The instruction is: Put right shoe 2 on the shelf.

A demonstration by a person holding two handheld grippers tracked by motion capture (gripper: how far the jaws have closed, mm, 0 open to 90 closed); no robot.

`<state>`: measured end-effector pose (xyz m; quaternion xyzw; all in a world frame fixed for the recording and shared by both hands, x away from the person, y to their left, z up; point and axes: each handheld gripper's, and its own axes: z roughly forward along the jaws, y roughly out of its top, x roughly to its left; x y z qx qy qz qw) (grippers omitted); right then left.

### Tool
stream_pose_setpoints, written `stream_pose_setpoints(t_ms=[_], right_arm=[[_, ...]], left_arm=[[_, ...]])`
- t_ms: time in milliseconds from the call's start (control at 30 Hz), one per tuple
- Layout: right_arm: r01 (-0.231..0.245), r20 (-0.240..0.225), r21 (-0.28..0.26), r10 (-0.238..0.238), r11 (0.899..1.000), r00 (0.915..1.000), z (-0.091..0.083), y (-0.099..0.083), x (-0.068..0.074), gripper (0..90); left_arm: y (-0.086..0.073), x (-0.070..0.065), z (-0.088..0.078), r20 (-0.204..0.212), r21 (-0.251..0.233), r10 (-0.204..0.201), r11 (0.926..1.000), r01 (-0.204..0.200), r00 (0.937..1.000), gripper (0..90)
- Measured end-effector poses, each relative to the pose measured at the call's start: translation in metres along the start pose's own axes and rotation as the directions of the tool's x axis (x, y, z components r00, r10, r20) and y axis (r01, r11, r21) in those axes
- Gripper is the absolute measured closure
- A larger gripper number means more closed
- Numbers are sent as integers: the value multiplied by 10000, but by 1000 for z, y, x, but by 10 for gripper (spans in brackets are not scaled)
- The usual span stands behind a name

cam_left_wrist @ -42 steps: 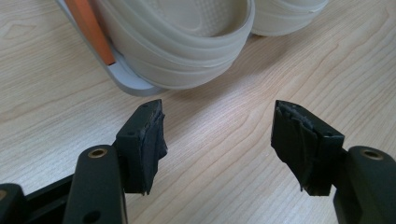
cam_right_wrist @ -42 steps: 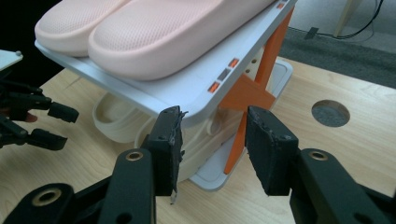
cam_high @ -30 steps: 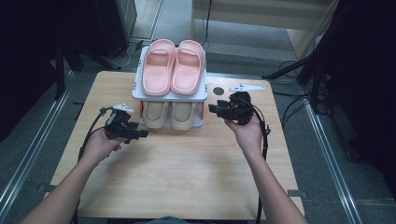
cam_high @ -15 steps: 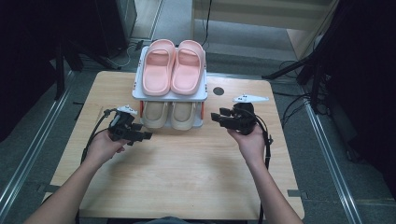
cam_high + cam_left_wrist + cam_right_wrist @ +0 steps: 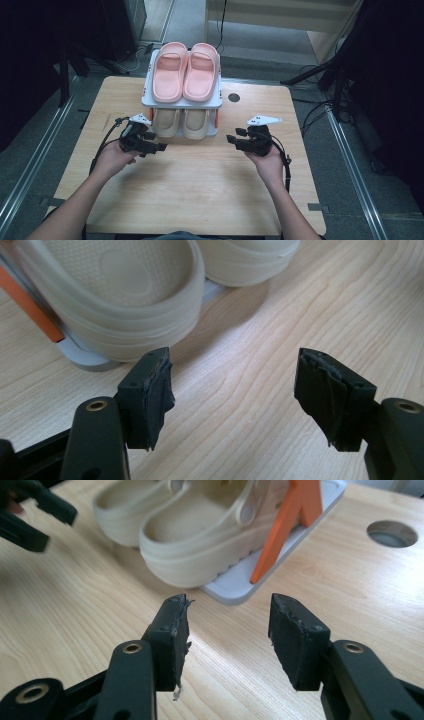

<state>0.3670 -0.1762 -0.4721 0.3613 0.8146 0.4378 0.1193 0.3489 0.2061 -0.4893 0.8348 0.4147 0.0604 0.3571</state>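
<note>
Left gripper low over the table, jaws spread wide and just opened further, nothing between them, just off the heel of the left cream clog. Right gripper also spread with bare wood in the gap, jaws just been opening, near the right clog and the rack's orange post. Cream clogs side by side on the lower shelf (heels toward the person); pink slippers on top. Hole in the table just right of the rack.
</note>
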Motion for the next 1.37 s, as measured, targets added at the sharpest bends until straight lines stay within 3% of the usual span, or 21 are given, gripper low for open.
stream_pose_setpoints(t_ms=[300, 367, 533, 733, 1000, 1367], right_arm=[[-584, -515, 199, 593, 9981, 9969, 12, -6, -5, 507], [-694, -613, 193, 705, 9974, 9956, 13, -7, -4, 507], [-609, -677, 195, 621, 9980, 9958, 14, -7, -1, 505], [-711, -709, 287, 730, 9971, 9948, 14, -8, -3, 504], [-723, -681, 251, 739, 9971, 9949, 14, -8, -3, 503], [-504, -699, 544, 541, 9972, 9961, 20, -8, 0, 495]], left_arm=[[0, -6, 4, 107, 179, 234, 9996, -236, 9997, 310], [-1, -8, 5, -109, 297, 410, 9987, -406, 9991, 307], [-3, -3, 6, -283, 419, 282, 9988, -270, 9992, 307], [-4, -3, 7, -344, 525, 413, 9978, -395, 9986, 305], [-4, -3, 9, -278, 598, 332, 9977, -315, 9991, 303], [-7, -9, 22, -200, 1283, 771, 9890, -739, 9968, 298]])
